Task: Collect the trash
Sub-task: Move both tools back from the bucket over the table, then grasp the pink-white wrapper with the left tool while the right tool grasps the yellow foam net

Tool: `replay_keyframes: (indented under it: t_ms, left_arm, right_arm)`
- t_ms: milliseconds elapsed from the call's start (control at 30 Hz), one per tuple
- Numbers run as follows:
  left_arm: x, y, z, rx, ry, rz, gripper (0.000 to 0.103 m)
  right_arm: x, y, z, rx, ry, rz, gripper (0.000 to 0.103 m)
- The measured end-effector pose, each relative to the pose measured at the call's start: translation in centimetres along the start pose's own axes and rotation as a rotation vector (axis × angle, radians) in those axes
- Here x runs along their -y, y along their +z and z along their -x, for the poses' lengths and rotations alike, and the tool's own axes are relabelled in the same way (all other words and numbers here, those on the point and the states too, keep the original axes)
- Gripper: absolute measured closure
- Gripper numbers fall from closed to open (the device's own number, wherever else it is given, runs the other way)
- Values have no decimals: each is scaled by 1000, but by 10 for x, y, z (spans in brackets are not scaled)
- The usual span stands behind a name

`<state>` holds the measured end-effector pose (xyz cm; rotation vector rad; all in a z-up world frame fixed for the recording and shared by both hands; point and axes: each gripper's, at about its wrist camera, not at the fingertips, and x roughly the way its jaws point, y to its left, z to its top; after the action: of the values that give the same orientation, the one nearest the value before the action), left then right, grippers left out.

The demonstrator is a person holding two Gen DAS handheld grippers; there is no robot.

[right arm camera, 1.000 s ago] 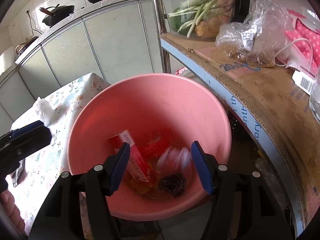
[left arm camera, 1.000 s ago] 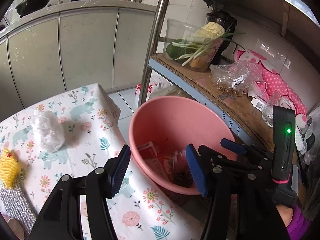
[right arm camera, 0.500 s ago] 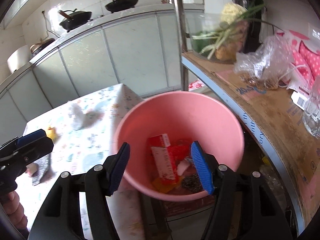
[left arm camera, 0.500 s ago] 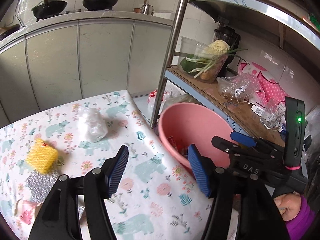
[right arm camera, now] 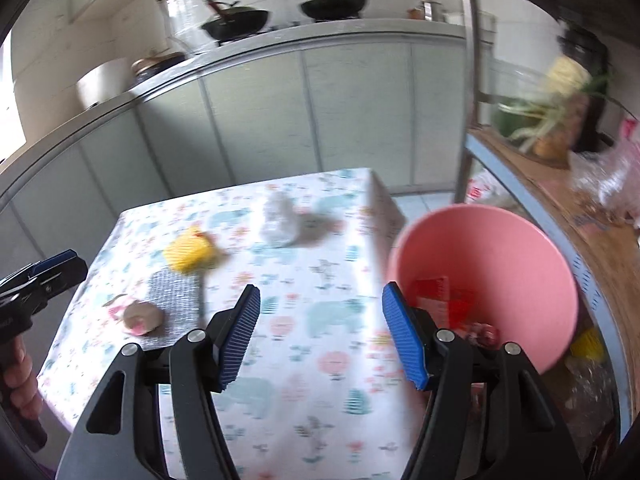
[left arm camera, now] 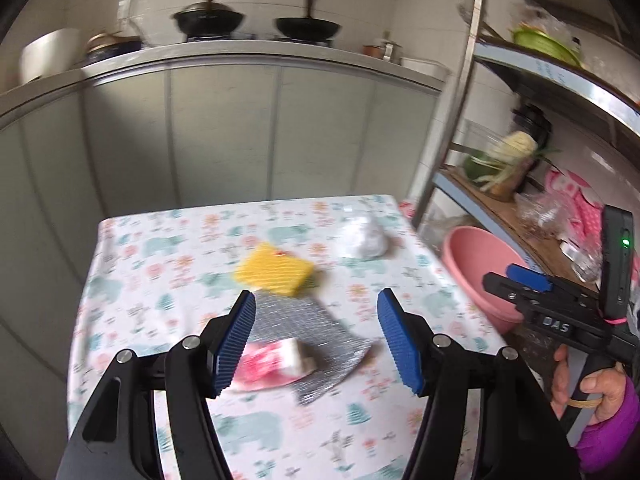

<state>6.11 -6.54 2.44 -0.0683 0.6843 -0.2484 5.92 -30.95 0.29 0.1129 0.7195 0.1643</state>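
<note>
Now both grippers have swung off the pink basin point(right arm camera: 520, 248) back over the tabletop point(left arm camera: 168, 264): left gripper point(left arm camera: 316, 340) and right gripper point(right arm camera: 320, 336) fingers wide, empty; pink wrapper point(left arm camera: 276, 364) between left fingers, likely next pick.

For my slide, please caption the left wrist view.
Open left gripper above a pink-and-white wrapper on the floral tablecloth.

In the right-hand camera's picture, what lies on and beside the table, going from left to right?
Pink wrapper → grey mesh cloth → yellow sponge → white crumpled bag → pink basin holding red packets.
</note>
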Motion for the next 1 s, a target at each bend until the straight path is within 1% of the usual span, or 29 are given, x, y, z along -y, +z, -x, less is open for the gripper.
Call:
replay_keyframes:
  t_ms: [100, 233, 300, 433, 533, 733, 767, 800, 867, 1000]
  left_arm:
    - [-31, -9, 10, -21, 24, 81, 41]
    - [-62, -22, 10, -58, 31, 143, 41]
    - [-72, -28, 4, -85, 19, 173, 41]
    - [-76, -36, -12, -132, -9, 204, 41]
    - [-81, -38, -28, -174, -47, 247, 44]
    - [-92, -41, -55, -232, -100, 316, 53]
    - [-93, -42, -60, -247, -107, 325, 57]
    - [-95, -43, -64, -258, -113, 332, 65]
    - [-98, -45, -71, -273, -127, 345, 75]
    - [-105, -44, -70, -248, -140, 357, 79]
  right_arm:
    - [-18, 0, 4, 5, 24, 24, 39]
    - [-37, 1, 0, -11, 45, 55, 39]
    - [-42, 3, -5, -20, 60, 67, 39]
    - [-59, 6, -19, -42, 91, 104, 39]
    - [-73, 12, -30, -49, 108, 139, 39]
    - [-94, 24, -52, -61, 132, 183, 39]
    - [-98, 27, -58, -68, 135, 195, 39]
    - [-102, 28, -63, -73, 136, 204, 39]
    - [-106, 31, -74, -85, 141, 219, 39]
    - [-115, 38, -97, -124, 174, 242, 39]
